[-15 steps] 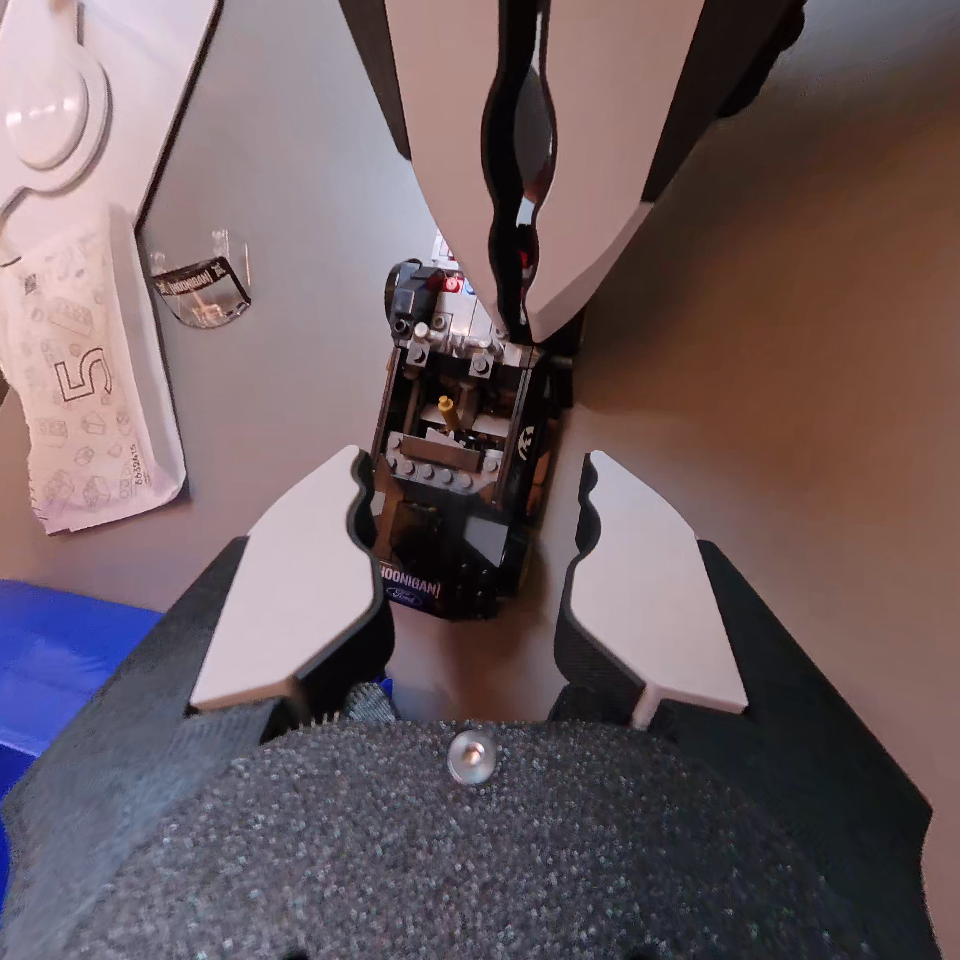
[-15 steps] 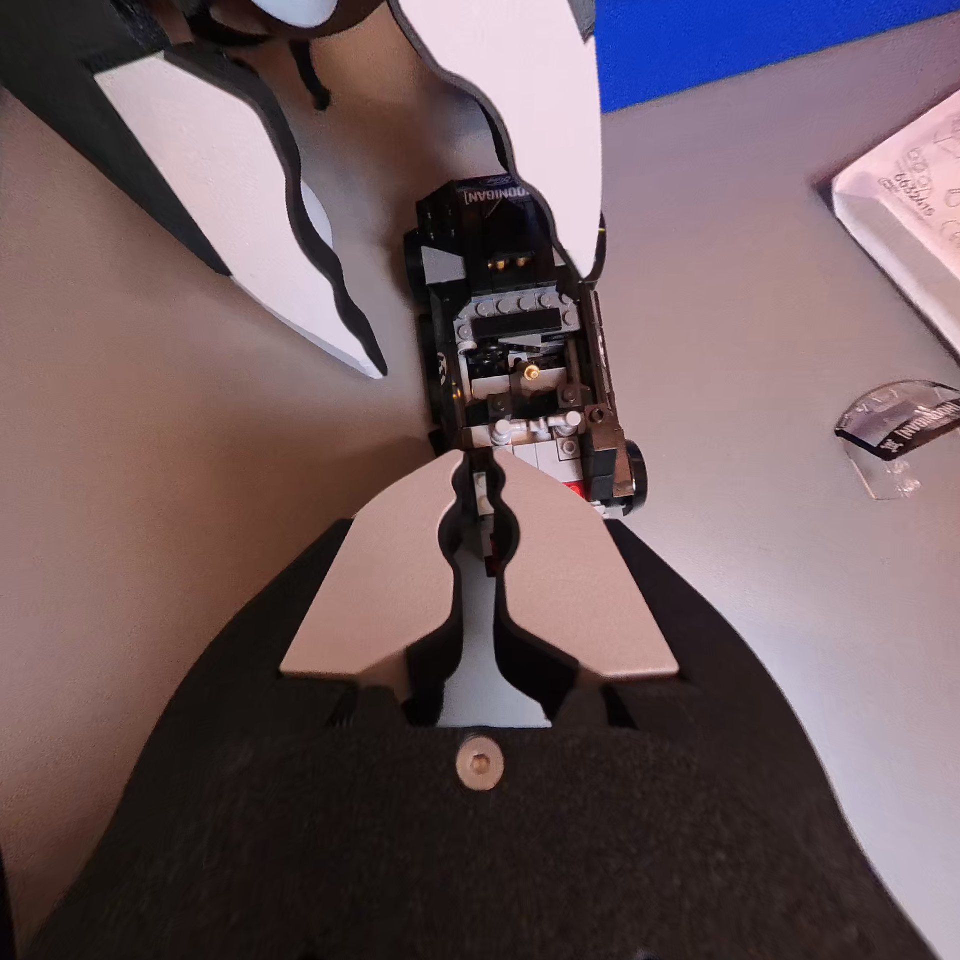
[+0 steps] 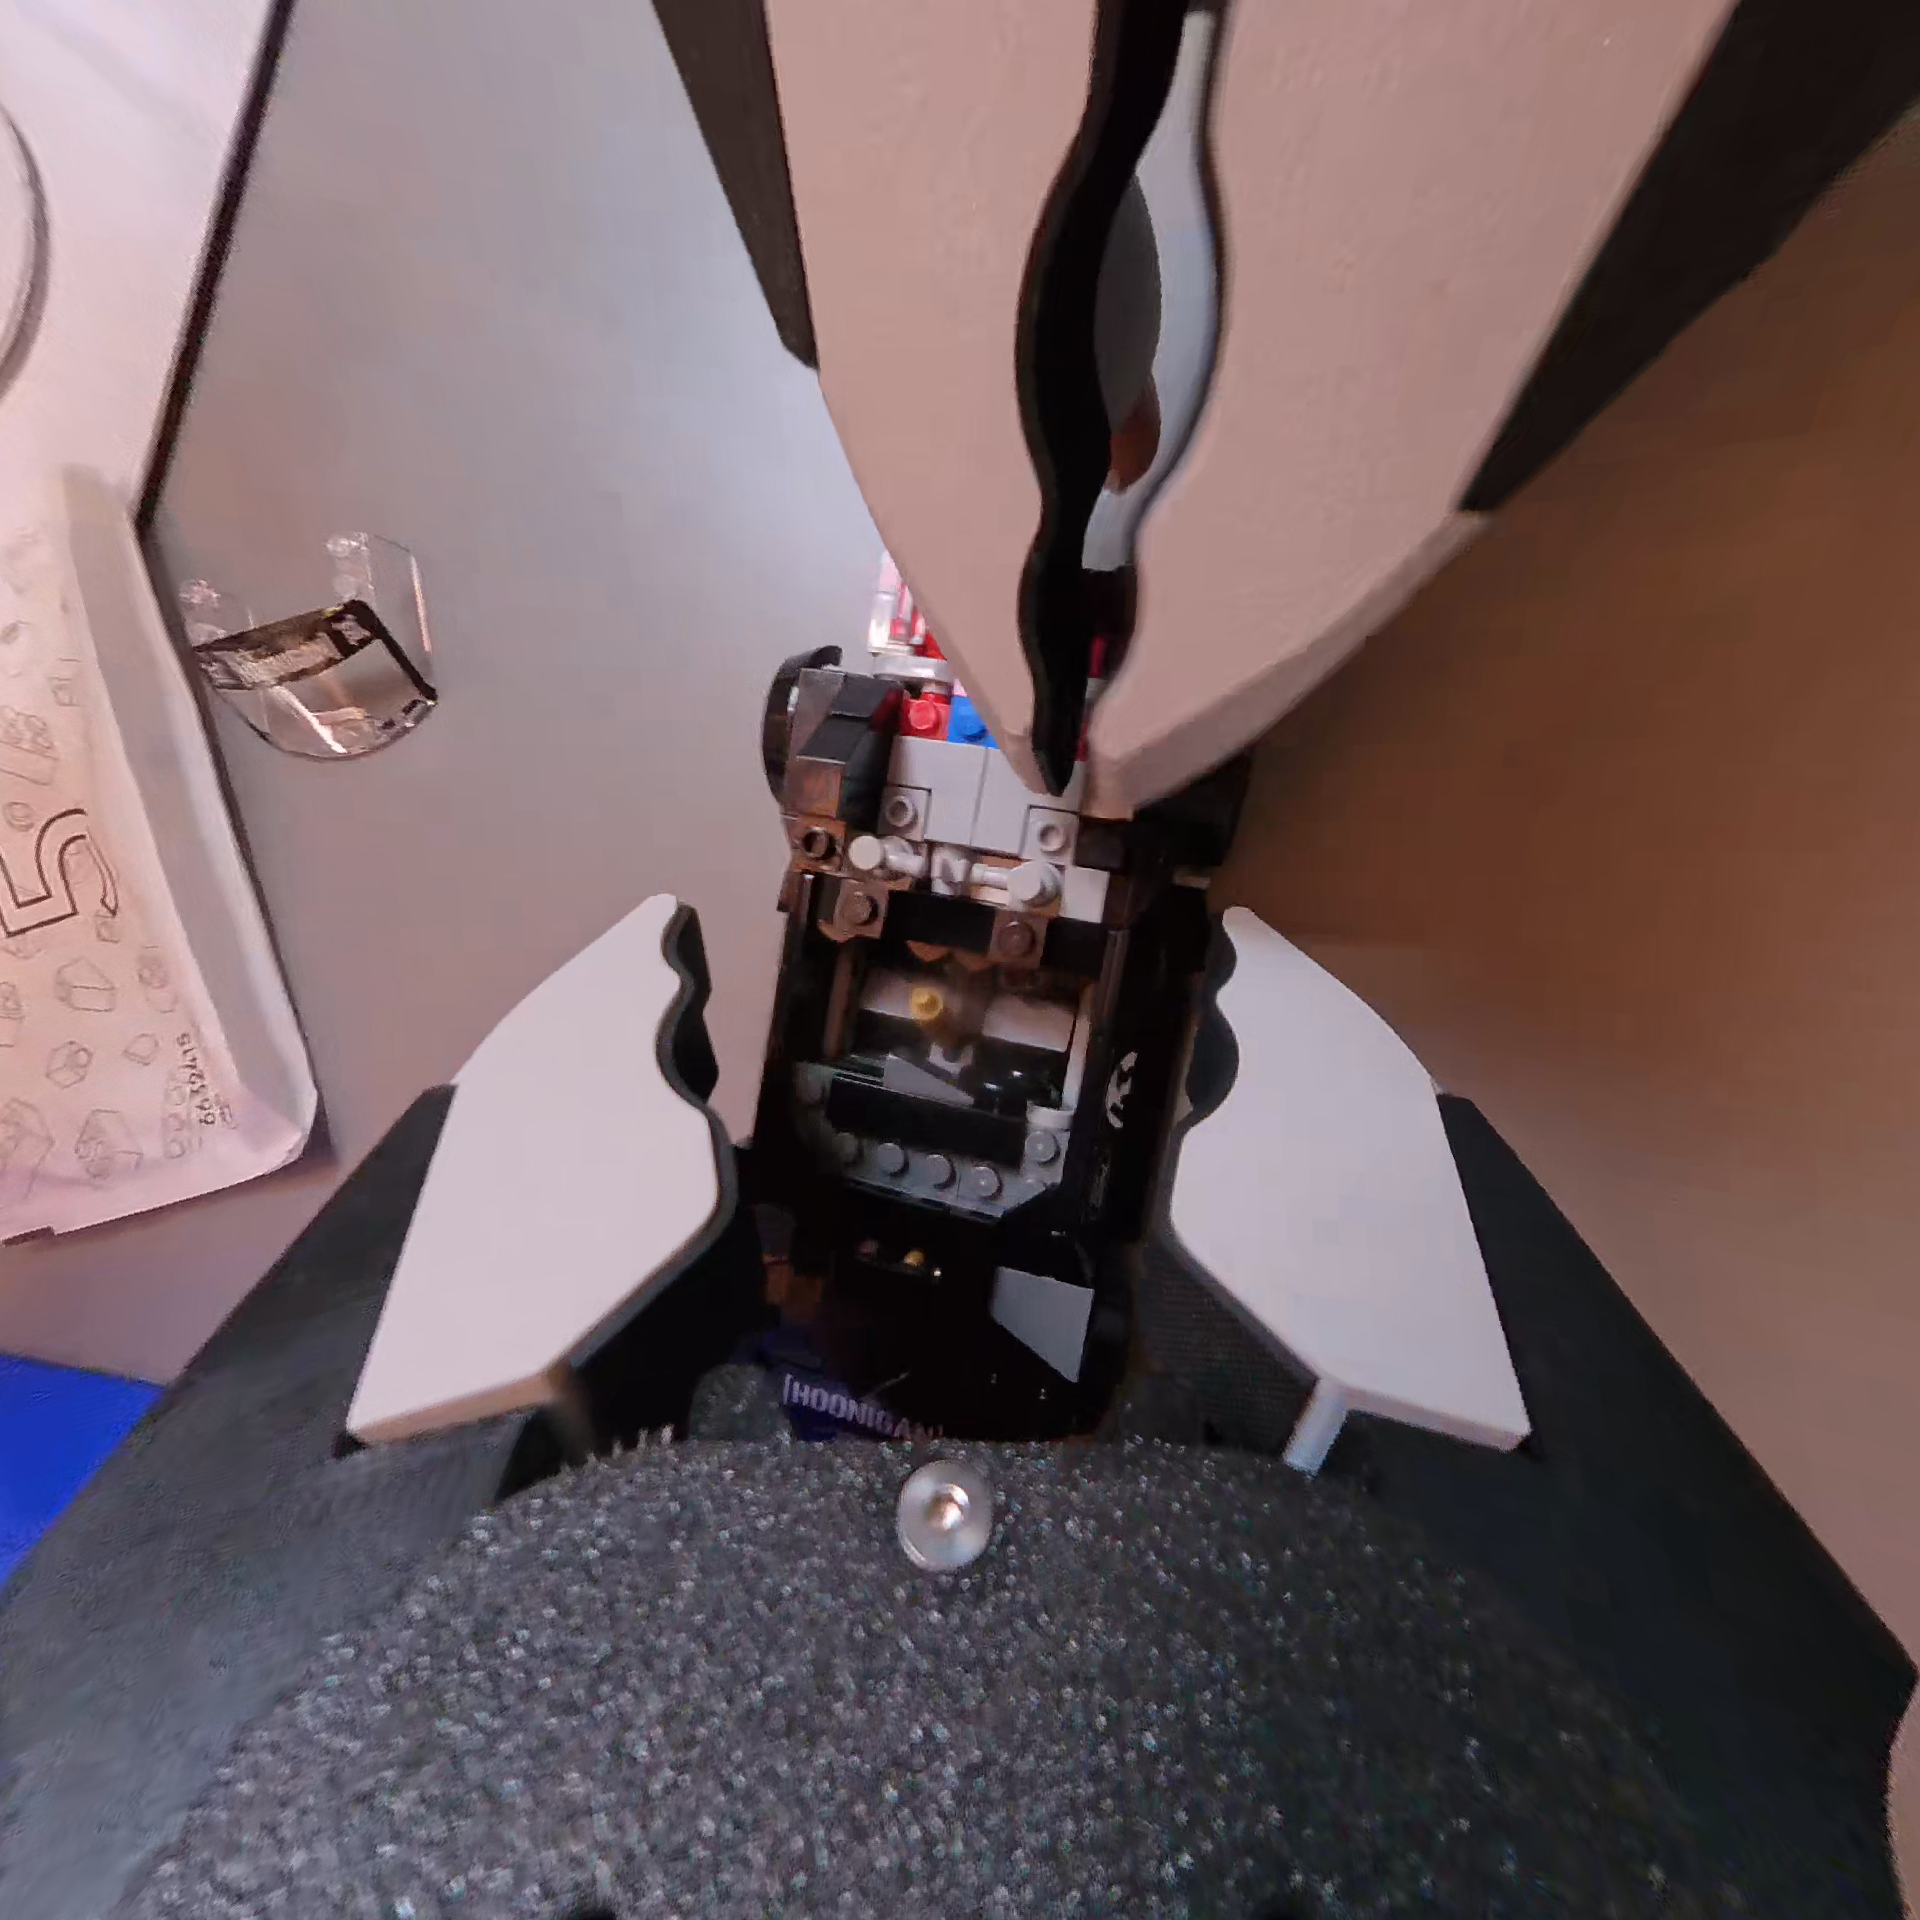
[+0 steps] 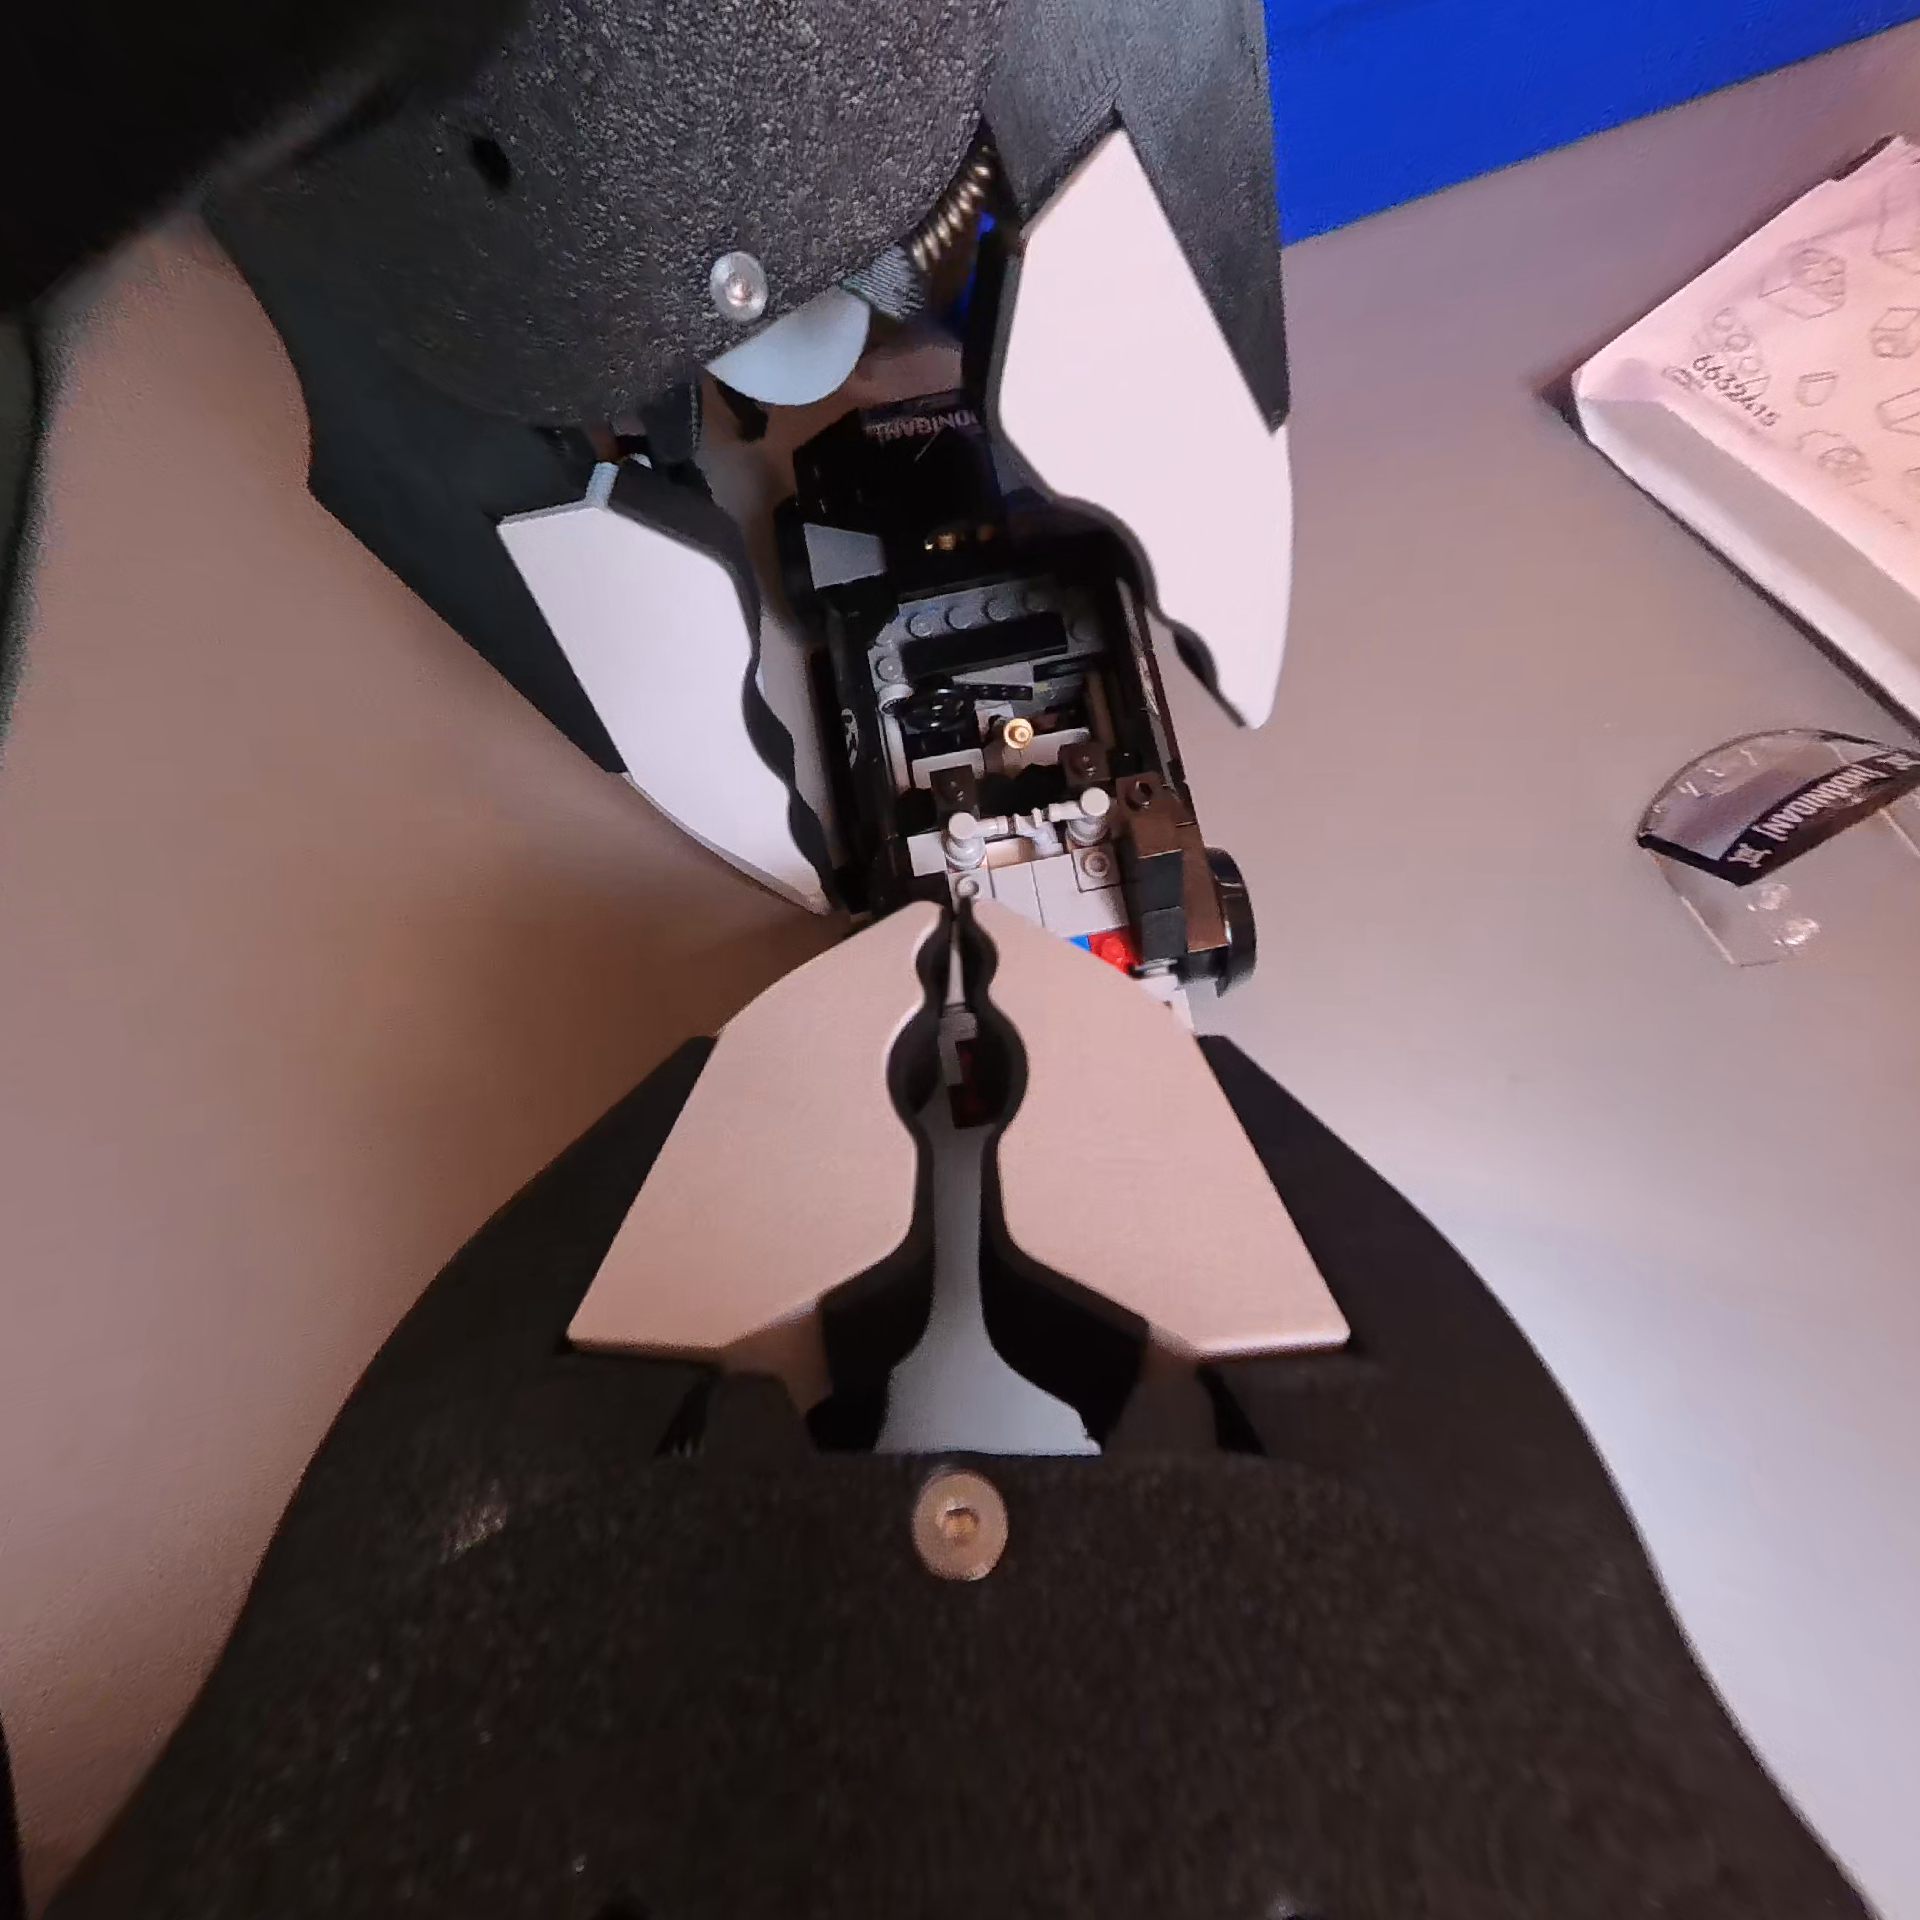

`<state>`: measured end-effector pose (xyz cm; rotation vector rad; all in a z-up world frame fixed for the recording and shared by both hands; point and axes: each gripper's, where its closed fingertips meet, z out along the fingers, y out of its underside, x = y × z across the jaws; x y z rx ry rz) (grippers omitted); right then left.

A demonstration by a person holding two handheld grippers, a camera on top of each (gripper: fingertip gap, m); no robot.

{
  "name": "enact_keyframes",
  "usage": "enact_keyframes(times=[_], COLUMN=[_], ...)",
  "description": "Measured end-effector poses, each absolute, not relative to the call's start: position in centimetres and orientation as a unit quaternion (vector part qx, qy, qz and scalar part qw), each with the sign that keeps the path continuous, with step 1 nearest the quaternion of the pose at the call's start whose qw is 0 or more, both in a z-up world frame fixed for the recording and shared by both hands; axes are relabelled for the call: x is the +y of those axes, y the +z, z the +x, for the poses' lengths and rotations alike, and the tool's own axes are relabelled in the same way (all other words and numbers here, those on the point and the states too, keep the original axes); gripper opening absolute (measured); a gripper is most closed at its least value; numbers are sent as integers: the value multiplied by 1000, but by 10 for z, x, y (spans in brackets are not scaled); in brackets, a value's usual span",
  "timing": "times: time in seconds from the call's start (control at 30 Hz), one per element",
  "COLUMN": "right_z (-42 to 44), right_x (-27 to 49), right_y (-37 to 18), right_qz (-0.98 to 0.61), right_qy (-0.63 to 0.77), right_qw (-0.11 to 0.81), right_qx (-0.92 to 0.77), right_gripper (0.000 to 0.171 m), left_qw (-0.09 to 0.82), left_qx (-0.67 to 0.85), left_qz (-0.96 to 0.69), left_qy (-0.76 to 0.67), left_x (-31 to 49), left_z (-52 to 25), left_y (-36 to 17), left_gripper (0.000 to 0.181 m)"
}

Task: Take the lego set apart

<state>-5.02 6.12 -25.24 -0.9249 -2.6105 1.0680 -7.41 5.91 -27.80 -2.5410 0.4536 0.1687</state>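
Straddling the lego car [image 3: 961, 1049] with my left gripper [image 3: 961, 1039], I have its fingers spread wide, one on each flank of the black body, near the sides but closing on nothing. The car sits on the grey table [image 3: 499, 416], its long axis running 12 to 6 o'clock in the left wrist view, the printed end at 6 o'clock tucked deep between my open fingers.

From 12 o'clock my right gripper [image 4: 956, 920] meets it head-on. Its tips are pinched almost together at the car's far end, with a small grey-and-dark-red piece showing in the slot behind them; I judge it clamped on that end, though the contact is partly hidden.

So both tools lie along the same axis, at opposite ends. A detached clear windscreen [image 3: 312, 665] lies at 10 o'clock, beside a paper parts bag [image 3: 114, 914].
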Motion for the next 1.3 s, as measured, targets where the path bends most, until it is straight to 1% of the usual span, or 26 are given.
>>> enact_keyframes(times=[0.03, 0.1, 0.37, 0.6, 0.77, 0.8, 0.9, 1.03, 1.17, 1.3], right_z=[-50, -49, -51, -50, -50, -50, -51, -68, -62, -59], right_x=[59, 55, 51, 53, 52, 51, 52, 80, 75, 75], right_y=[-253, -255, -258, -259, -258, -257, -257, -245, -224, -229], right_qz=[-309, -304, -272, -236, -233, -238, -256, -315, -313, -309], right_qy=[361, 361, 340, 324, 322, 327, 326, 325, 379, 371], right_qw=[79, 69, 53, 54, 102, 115, 161, 258, 250, 244], right_qx=[-876, -879, -899, -915, -912, -908, -896, -854, -834, -841], right_gripper=[7, 9, 8, 8, 4, 0, 0, 0, 0, 0], left_qw=[280, 286, 260, 272, 275, 275, 279, 278, 281, 281], left_qx=[169, 171, 177, 190, 194, 195, 196, 191, 189, 188], left_qz=[-943, -941, -949, -943, -941, -941, -940, -941, -941, -941], left_qy=[66, 63, 26, 24, 23, 22, 22, 22, 23, 22], left_x=[60, 61, 60, 60, 60, 60, 60, 59, 59, 59], left_z=[-76, -76, -70, -69, -70, -70, -71, -74, -74, -75], left_y=[-277, -275, -281, -282, -282, -282, -282, -282, -282, -282], left_gripper=[89, 88, 74, 73, 72, 72, 72, 72, 72, 72])
